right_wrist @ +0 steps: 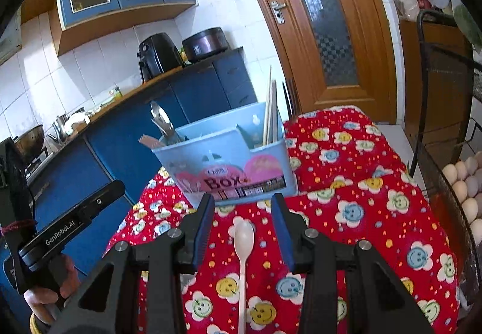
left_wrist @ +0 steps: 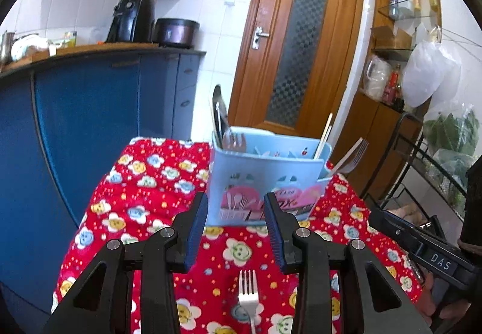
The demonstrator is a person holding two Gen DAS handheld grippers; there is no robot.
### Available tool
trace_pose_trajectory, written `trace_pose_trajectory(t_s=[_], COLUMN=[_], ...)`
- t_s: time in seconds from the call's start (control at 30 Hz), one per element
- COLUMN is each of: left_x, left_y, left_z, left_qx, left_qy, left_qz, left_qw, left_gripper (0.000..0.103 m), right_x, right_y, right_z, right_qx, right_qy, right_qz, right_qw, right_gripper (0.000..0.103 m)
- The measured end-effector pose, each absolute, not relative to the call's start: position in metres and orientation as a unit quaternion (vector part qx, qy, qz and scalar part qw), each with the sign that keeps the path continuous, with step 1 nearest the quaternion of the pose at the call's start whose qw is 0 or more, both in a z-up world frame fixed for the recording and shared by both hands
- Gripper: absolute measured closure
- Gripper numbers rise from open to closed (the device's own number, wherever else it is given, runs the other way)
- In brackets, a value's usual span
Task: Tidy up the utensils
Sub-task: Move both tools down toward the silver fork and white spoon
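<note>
Looking down at the counter [left_wrist: 126, 201] under its red flowered cloth [right_wrist: 361, 189]. Blue utensil box [left_wrist: 265, 177] stands upright at the far side, already holding spoons, forks and chopsticks. My left hand-held gripper [left_wrist: 236, 222] hangs partly open, empty, just short of the box front. Metal fork [left_wrist: 248, 298] lies flat on the cloth below and between its fingers, tines toward the box, not touched. My right hand-held gripper [right_wrist: 244, 227] is likewise partly open and empty. White plastic spoon [right_wrist: 243, 252] lies flat between its fingers, bowl toward the box, no contact.
</note>
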State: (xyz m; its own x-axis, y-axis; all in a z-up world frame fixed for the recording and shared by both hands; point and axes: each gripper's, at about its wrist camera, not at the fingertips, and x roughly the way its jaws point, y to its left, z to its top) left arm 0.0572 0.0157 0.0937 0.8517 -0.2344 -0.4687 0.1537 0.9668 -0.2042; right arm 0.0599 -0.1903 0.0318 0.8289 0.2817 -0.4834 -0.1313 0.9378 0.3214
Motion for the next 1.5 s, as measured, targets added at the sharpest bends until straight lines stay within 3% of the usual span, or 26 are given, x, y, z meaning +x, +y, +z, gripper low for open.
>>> trace_pose_trajectory(t_s=[1.13, 1.5], left_x=[0.078, 0.06], left_y=[0.007, -0.007], left_z=[-0.007, -0.016], left_qx=[-0.096, -0.068], left_qy=[0.424, 0.464], left_qz=[-0.111, -0.142], left_qw=[0.893, 0.872], left_gripper=[0.064, 0.064], right_x=[0.064, 0.063], right_y=[-0.207, -0.195], right_z=[-0.033, -0.038], right_qx=[0.158, 0.138], right_qy=[0.365, 0.383], right_qz=[0.096, 0.107], right_qw=[0.912, 0.907], right_gripper=[0.061, 0.061])
